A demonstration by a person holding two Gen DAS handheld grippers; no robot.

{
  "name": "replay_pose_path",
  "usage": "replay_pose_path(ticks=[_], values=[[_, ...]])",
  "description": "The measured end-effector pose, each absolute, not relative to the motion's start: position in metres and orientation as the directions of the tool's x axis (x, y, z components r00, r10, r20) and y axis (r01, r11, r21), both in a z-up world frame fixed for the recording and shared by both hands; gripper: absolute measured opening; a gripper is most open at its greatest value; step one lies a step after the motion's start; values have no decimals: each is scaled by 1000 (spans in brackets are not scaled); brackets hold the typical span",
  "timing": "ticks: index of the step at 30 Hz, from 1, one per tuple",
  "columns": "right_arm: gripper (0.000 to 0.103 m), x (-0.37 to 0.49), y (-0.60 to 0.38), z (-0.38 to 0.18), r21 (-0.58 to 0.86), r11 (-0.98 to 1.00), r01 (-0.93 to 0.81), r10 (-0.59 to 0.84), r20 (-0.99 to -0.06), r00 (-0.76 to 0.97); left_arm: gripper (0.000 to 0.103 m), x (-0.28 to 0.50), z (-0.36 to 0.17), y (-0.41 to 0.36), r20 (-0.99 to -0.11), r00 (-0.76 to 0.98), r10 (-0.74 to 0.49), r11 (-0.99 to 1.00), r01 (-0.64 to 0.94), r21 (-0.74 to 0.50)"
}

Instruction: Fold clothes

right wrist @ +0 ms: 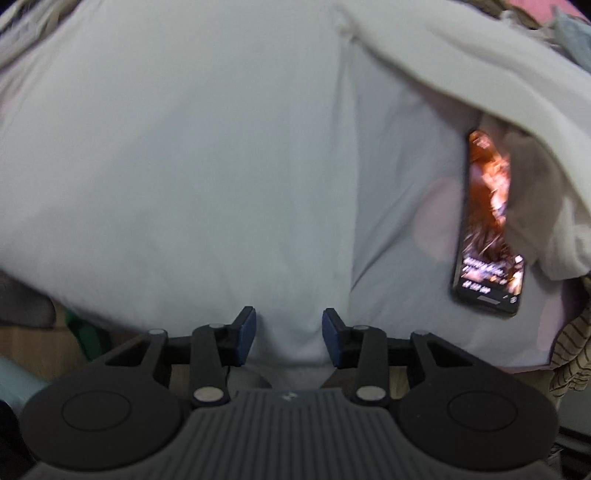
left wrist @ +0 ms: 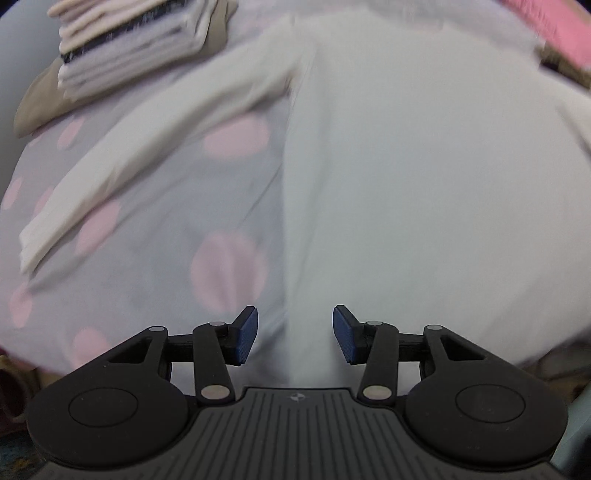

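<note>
The left gripper (left wrist: 295,334) hangs with its two blue-padded fingers (left wrist: 246,334) spread apart and nothing between them, poised over the near edge of the bed cover (left wrist: 155,236). Just ahead of it lies a white shirt (left wrist: 406,184), spread flat with its body filling the middle and right of the cover; the shirt's left side edge runs straight away from the gap between the fingers. One long sleeve (left wrist: 147,147) reaches out across the grey cover with pink dots toward its left edge. At the far left corner sits a stack of folded clothes (left wrist: 129,40), resting on a tan cloth (left wrist: 40,99). A pink cloth (left wrist: 550,26) shows at the far right corner.

The right gripper (right wrist: 289,338) is also spread, fingers (right wrist: 245,338) empty, at the near hem of the same shirt (right wrist: 184,166). To its right the other sleeve (right wrist: 461,74) drapes diagonally, partly covering a phone (right wrist: 487,221) with a lit screen that lies on the cover (right wrist: 406,240). Striped fabric (right wrist: 570,354) shows at the near right edge.
</note>
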State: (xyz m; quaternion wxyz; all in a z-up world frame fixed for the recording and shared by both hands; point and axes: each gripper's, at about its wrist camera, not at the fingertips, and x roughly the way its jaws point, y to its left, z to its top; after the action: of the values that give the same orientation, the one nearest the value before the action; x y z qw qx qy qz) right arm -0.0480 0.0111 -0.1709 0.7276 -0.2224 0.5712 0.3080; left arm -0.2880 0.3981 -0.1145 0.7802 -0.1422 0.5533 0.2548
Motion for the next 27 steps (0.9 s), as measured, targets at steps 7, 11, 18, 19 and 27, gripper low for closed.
replay_pose_path(ticks=[7,11,18,19,27], values=[[46,8,-34,-106,7,832,-554,260,-888,379,44,-237,-76,403,-893,396,211,855,-518,-28],[51,44,-76,-78,-24,910,-414,213,-830,516,47,-208,-62,407,-864,436,253,880,-475,18],[52,91,-155,-46,-16,986,-167,100,-743,662,47,-173,-63,422,-841,469,271,878,-479,16],[52,97,-162,-46,-13,990,-143,87,-738,669,47,-170,-65,424,-843,465,272,875,-485,15],[57,129,-185,-52,-8,999,-40,25,-650,760,48,-155,-77,425,-863,435,257,870,-493,11]])
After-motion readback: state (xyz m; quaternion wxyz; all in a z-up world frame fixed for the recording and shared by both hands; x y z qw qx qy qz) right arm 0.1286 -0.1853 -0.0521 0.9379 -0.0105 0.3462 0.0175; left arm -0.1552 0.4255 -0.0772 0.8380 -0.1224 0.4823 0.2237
